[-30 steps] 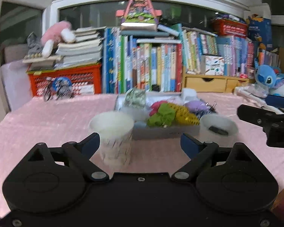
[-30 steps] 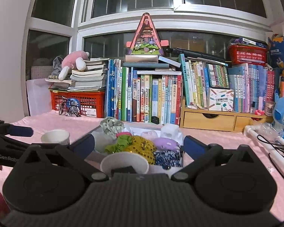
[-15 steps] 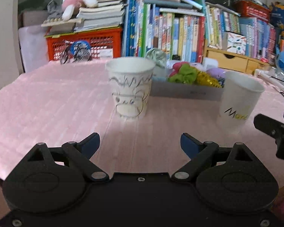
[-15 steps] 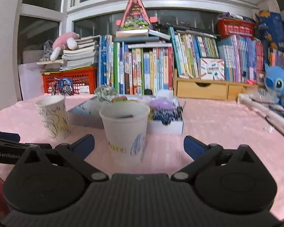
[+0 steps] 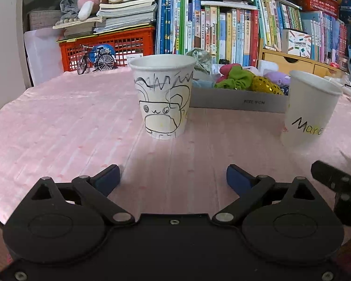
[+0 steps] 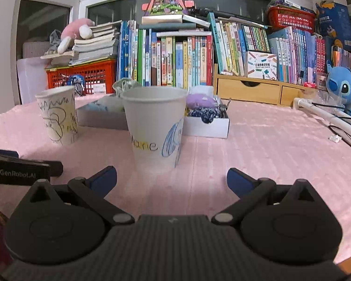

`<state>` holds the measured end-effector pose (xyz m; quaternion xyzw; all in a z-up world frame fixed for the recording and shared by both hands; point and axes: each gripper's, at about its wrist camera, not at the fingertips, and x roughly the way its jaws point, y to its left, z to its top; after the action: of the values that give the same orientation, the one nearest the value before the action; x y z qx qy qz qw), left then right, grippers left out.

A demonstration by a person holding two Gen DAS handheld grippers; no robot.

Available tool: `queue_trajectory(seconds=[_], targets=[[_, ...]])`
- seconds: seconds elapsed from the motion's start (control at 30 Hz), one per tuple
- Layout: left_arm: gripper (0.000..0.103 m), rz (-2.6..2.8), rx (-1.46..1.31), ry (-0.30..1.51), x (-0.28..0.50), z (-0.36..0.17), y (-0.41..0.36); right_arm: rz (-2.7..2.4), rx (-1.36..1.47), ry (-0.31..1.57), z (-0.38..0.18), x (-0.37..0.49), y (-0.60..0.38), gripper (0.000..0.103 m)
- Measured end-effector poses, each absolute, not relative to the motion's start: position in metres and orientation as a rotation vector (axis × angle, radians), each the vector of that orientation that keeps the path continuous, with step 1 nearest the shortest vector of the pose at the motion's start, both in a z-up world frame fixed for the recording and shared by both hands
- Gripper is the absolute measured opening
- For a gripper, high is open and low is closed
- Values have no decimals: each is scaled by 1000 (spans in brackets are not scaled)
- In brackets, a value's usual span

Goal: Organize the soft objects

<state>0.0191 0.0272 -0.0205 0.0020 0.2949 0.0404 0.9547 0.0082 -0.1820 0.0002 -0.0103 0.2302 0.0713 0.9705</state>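
A grey cardboard box (image 5: 236, 97) (image 6: 208, 125) on the pink tablecloth holds several soft items: a green scrunchie (image 5: 237, 79), a gold sequinned one (image 5: 265, 85) and a purple one (image 6: 200, 100). In front of it stand two paper cups: one with a black doodle (image 5: 162, 96) (image 6: 57, 114), one lettered "Marie" (image 5: 310, 109) (image 6: 155, 126). My left gripper (image 5: 173, 179) hangs low just short of the doodle cup, its jaws opening, nothing between them. My right gripper (image 6: 172, 179) stands open just short of the "Marie" cup, empty.
Rows of books (image 6: 175, 61), a red crate (image 5: 110, 44) and a wooden drawer unit (image 6: 252, 87) line the back of the table. A toy bicycle (image 5: 96, 59) stands at the back left, a blue plush (image 6: 344, 85) and a white rod with cable (image 6: 325, 114) at the right.
Both grippers have sunk toward the table, so the cups now appear at eye level and larger. The left jaws stand slightly wider than before.
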Motion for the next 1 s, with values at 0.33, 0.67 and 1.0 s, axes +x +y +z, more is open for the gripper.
queue_trajectory(seconds=[0.33, 0.67, 1.0], targets=[[103, 53, 9, 606, 23, -22, 30, 143, -84, 501, -6, 11, -173, 103], [103, 33, 19, 627, 28, -20, 32, 154, -41, 568, -6, 19, -178, 103], [103, 27, 19, 643, 31, -19, 32, 160, -32, 586, -5, 22, -180, 103]])
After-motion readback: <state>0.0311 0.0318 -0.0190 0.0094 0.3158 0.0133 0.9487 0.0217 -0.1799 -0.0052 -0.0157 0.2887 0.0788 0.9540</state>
